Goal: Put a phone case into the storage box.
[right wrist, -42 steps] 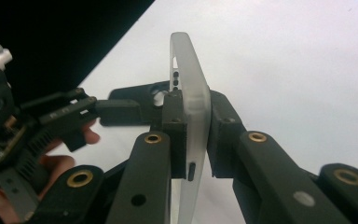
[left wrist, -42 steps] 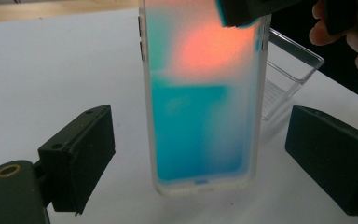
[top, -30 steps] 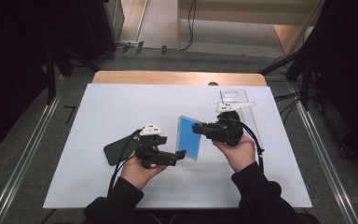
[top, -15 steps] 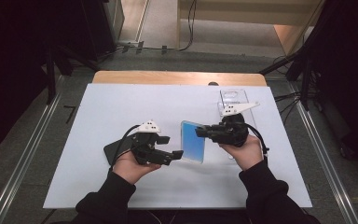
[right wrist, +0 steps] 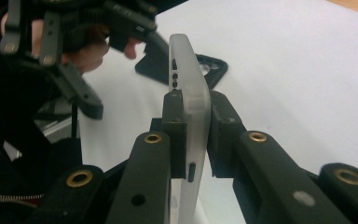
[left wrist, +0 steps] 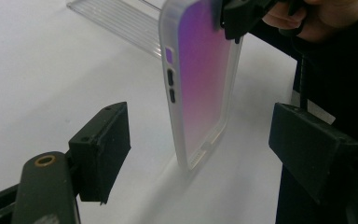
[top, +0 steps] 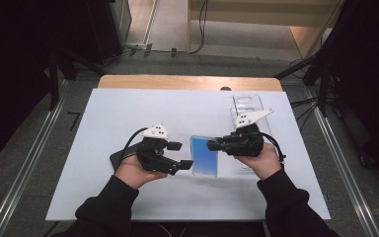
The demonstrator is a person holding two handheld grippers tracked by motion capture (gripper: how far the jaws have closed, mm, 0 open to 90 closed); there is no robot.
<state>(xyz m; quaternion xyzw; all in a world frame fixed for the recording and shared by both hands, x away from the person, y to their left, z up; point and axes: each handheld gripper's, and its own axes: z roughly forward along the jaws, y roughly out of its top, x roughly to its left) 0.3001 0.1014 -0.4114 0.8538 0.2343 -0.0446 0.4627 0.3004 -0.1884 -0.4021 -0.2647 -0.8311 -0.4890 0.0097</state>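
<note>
While the right claw [top: 212,145] grips the phone case [top: 205,156] across its frosted edge, the case stands on its short end on the white counter [top: 128,106], slightly tilted, with its blue-to-purple back turned toward the left claw [top: 180,155]. In the right gripper view the two black pads press on both faces of the case rim [right wrist: 189,107], so this claw is closed firmly on it. Relative to the case, the left claw sits just beside its left face, jaws spread wide; they have just been closing a little, yet both pads [left wrist: 102,149] stand clear of the case in the left gripper view, with the case ahead of the gap and no contact. A dark phone [top: 123,158] lies flat on the counter to the left of the case, under the left hand. A clear plastic tray [top: 246,103] lies beyond the case, to its right, near the far counter edge.
</note>
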